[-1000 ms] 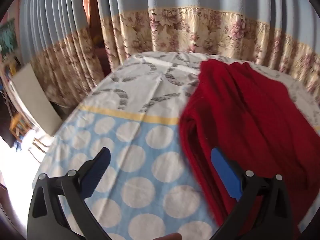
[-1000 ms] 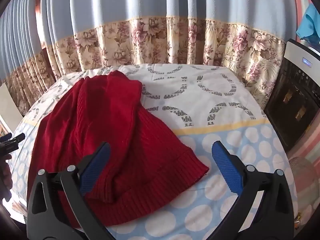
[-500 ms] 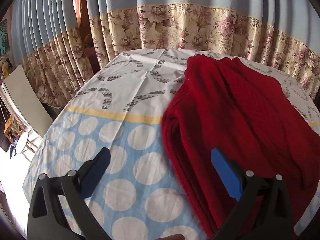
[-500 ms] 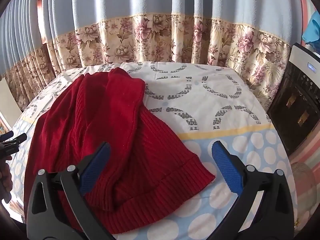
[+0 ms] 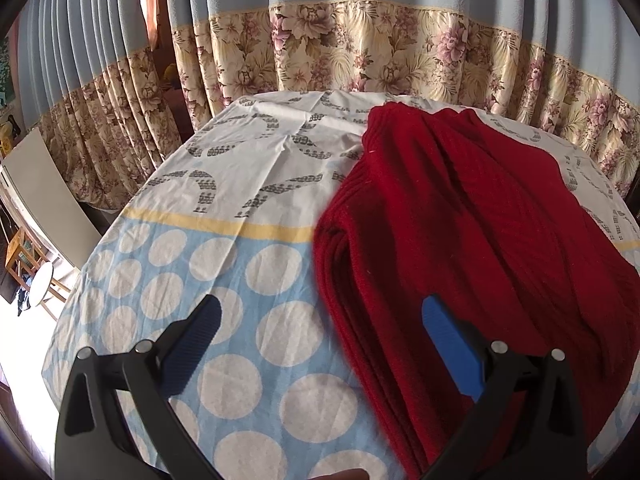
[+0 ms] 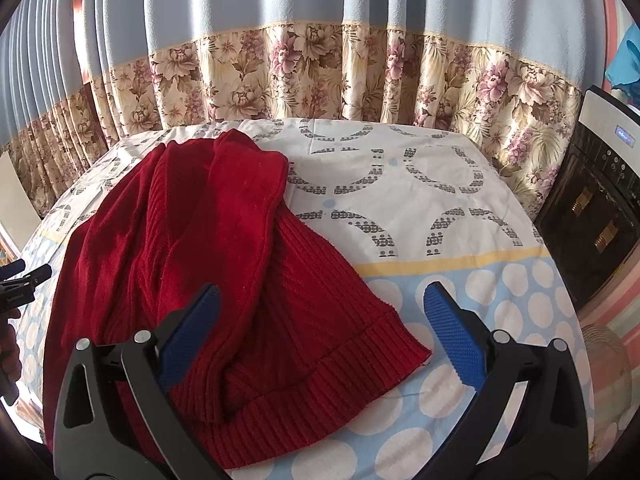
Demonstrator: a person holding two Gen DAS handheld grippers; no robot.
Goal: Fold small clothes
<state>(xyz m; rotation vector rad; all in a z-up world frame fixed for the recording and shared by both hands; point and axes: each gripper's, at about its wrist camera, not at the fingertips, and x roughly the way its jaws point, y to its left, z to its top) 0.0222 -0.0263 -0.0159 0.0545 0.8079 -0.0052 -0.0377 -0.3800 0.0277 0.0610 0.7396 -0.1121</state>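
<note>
A dark red ribbed knit sweater lies partly folded and rumpled on a table covered by a patterned cloth. My left gripper is open above the sweater's left folded edge, holding nothing. In the right wrist view the same sweater spreads across the left half of the table, its ribbed hem at the near right. My right gripper is open above that hem, with nothing between its fingers. The left gripper's tip shows at the far left edge of that view.
Blue and floral curtains hang close behind the table. A dark appliance with a display stands right of the table. A pale board and a small wooden stool sit to the left. The cloth's spotted part lies bare at the right.
Both grippers have drawn back and risen a little, so more of the table and sweater shows. The sweater has not moved. Both grippers stay open.
</note>
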